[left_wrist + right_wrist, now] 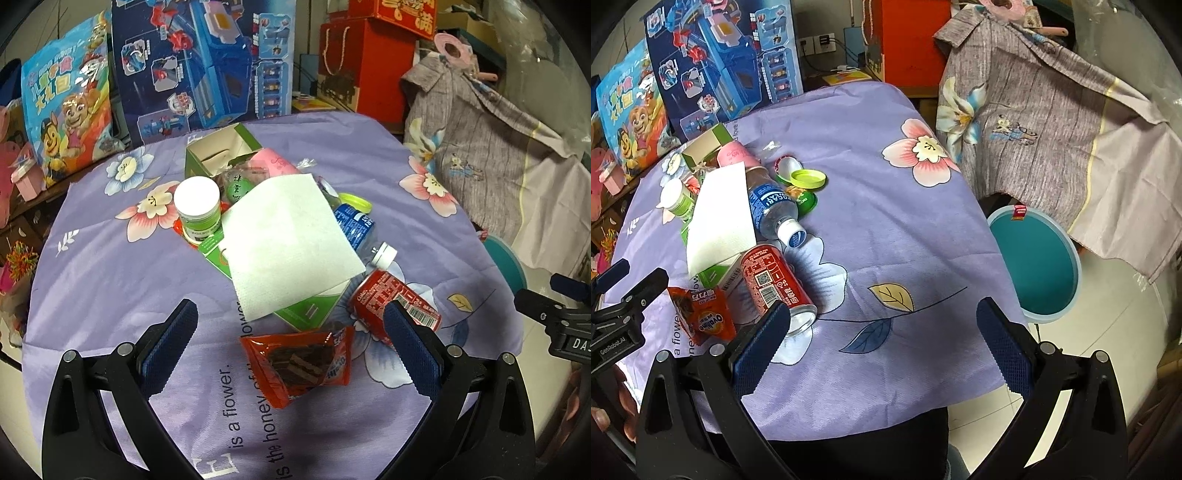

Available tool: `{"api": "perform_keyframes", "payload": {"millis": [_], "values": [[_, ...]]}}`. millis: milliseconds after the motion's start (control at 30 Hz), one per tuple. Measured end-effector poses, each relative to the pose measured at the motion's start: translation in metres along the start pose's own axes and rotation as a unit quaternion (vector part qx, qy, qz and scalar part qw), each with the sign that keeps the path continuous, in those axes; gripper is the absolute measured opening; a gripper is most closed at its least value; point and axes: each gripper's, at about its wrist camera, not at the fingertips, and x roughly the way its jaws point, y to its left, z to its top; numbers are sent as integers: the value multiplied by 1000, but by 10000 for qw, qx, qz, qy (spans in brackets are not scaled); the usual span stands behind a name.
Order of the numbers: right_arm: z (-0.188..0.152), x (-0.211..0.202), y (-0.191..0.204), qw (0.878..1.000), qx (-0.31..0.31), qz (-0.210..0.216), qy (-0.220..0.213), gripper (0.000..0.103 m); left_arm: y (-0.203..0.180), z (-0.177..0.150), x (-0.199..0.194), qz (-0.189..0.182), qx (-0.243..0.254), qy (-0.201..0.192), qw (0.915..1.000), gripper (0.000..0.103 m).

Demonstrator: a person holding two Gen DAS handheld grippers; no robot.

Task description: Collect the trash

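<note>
Red crinkled snack wrapper (299,363), flat; red drink can (391,301) on its side; clear capped bottle (364,236); white paper napkin (286,242) atop green carton (306,312).

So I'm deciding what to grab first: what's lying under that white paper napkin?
The white napkin lies over a flat green carton, whose edges stick out, and partly over the blue-labelled plastic bottle. Whatever else sits beneath its middle is covered.
</note>
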Motion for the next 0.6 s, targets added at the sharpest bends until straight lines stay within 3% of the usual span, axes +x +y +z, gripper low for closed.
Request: {"api": "perform_keyframes", "payload": {"millis": [333,600], "values": [[9,9,14,9997,-176,90,127,97,48,3,6,190,-223,121,9995,100],[12,31,25,9985,-227,298,388,97,74,0,19,67,-291,374,9989,100]]}}
